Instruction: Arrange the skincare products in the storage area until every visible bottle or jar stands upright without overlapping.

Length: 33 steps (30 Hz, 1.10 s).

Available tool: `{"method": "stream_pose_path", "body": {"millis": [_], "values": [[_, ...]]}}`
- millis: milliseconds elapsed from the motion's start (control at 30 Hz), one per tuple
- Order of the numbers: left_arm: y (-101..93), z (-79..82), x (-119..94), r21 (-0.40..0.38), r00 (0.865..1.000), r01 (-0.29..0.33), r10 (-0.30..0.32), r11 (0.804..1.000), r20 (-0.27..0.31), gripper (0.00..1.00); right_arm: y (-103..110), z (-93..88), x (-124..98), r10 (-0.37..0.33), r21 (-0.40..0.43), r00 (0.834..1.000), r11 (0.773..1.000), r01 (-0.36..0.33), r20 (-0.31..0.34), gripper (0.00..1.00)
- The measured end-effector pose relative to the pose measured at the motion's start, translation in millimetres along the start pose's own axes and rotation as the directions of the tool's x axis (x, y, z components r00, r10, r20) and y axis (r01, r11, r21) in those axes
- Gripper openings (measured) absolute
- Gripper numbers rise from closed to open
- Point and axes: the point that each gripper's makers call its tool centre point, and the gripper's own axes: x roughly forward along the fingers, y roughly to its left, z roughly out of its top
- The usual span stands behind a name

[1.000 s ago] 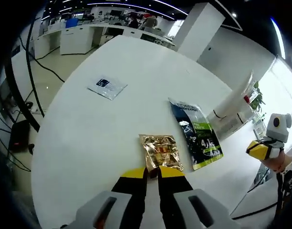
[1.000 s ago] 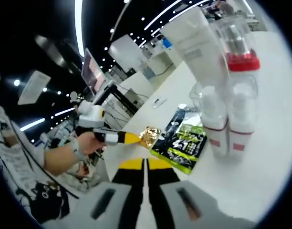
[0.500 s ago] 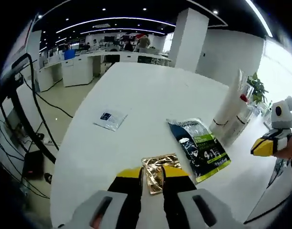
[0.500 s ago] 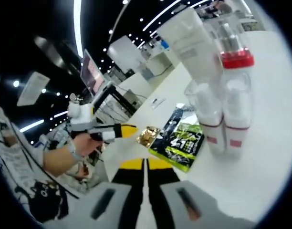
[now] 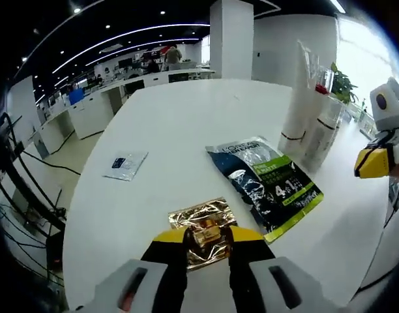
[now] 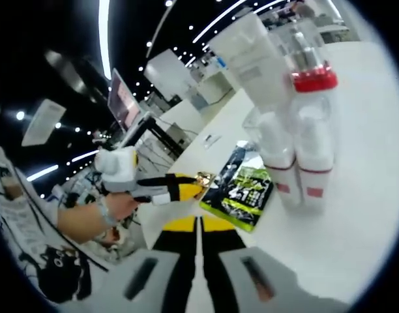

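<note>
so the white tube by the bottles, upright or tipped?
Upright. The white tube stands on the table beside the clear-capped bottles, rising well above the green sachet lying flat nearby.

I count three flat sachets on the worktop (image 5: 186, 124): one gold foil sachet (image 5: 203, 222) at 6 o'clock, one dark green-and-black sachet (image 5: 268, 182) at 3 o'clock, one small clear sachet (image 5: 126, 165) at 9 o'clock. I count one white tube (image 6: 255, 62) and two clear-capped bottles: one with a red collar (image 6: 315, 140), one without (image 6: 272, 150). Two claws: mine on the left (image 5: 207, 236), mine on the right (image 6: 199, 225).
</note>
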Motion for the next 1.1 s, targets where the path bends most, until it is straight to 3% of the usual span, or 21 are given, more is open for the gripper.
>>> {"method": "stream_pose_path", "body": {"millis": [1100], "values": [[-0.6, -6.6, -8.0, -0.014, 0.999, -0.020, 0.021, 1.000, 0.029, 0.22, -1.6, -3.4, 0.6, 0.000, 0.007, 1.000, 1.000, 0.000, -0.009, 0.01]]}}
